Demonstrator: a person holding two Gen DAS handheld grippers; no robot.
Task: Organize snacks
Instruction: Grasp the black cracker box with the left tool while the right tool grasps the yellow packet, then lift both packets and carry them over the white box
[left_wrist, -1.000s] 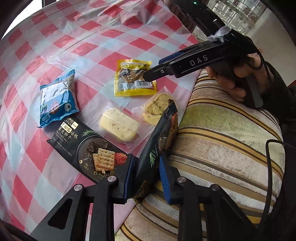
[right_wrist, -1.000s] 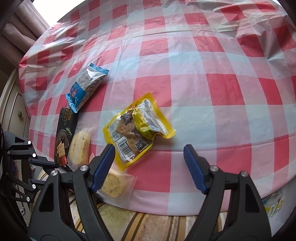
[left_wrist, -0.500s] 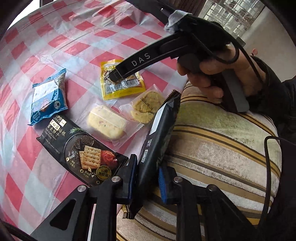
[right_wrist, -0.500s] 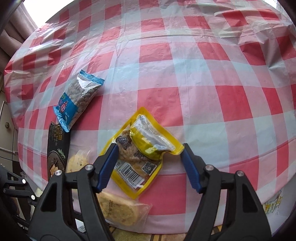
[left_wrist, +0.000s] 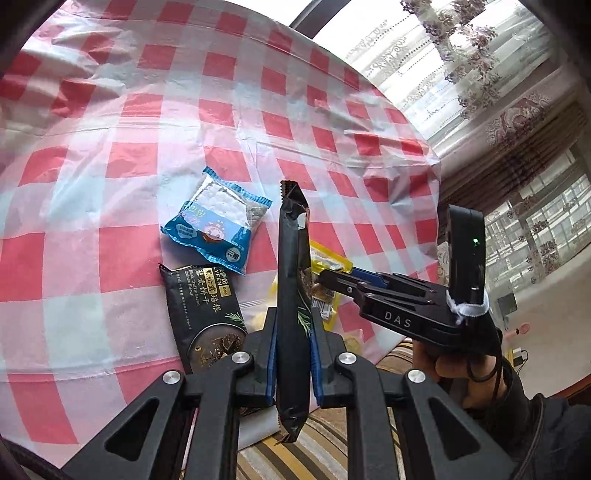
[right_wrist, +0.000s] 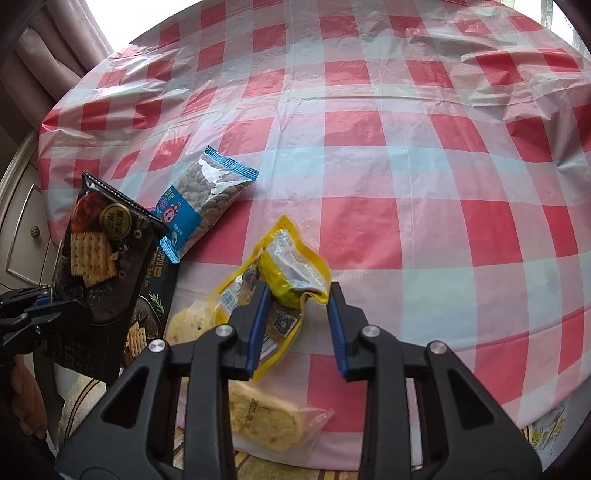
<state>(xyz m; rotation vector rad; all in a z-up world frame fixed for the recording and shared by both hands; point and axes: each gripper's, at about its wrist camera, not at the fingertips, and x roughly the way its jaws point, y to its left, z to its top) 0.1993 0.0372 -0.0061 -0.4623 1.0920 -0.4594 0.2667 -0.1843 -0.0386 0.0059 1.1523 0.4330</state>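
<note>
Left tongs (left_wrist: 293, 363) are clamped on a black cracker packet (left_wrist: 292, 295), held edge-up above the near rim of the counter (right_wrist: 406, 155). Right tongs (right_wrist: 297, 325) straddle the yellow pouch (right_wrist: 291, 273) with their pads part-closed; whether they truly grip it I cannot tell.

The yellow pouch is slick and puffed, so it looks liable to squirt out sideways if squeezed on its bulge. The black cracker packet is pinched near one end, and I'd guess it could swing or slip. A clear-wrapped cake (right_wrist: 266, 417) lies at the very edge under the right tongs and could be nudged off onto the striped cushion (left_wrist: 295, 458).

No box, tray or basket shows anywhere. A second black packet (left_wrist: 201, 310), a blue bag (left_wrist: 218, 225) and another pale cake (right_wrist: 188, 325) lie loose on the checked cloth.
</note>
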